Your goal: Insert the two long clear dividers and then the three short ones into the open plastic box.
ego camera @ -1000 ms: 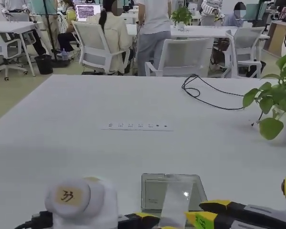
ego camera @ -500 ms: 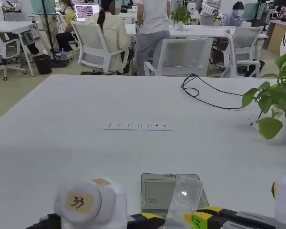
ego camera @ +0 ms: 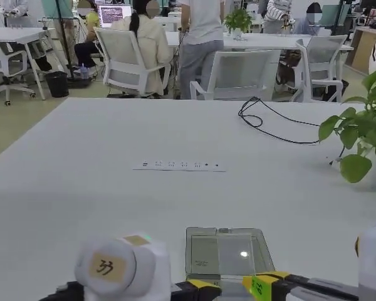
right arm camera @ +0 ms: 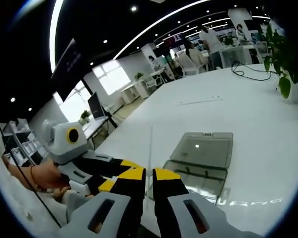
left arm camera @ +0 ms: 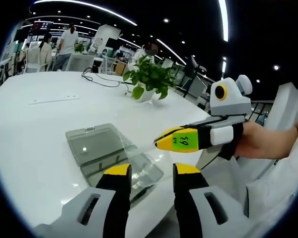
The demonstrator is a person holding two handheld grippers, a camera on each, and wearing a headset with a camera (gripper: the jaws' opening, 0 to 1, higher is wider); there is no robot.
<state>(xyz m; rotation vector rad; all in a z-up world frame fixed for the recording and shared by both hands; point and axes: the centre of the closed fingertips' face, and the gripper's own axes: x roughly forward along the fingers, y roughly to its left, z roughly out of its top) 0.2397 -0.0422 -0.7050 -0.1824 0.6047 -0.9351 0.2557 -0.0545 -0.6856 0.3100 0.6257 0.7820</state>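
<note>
Divider (right arm camera: 150, 148) clamped between fingers of right gripper (right arm camera: 150, 172), left gripper (left arm camera: 149, 171) fingers apart near open box (left arm camera: 89, 144)

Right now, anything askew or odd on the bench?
Nothing stands out. The plastic box sits flat, lid open; the right gripper holds a clear divider near it. A black cable lies loose far behind.
</note>
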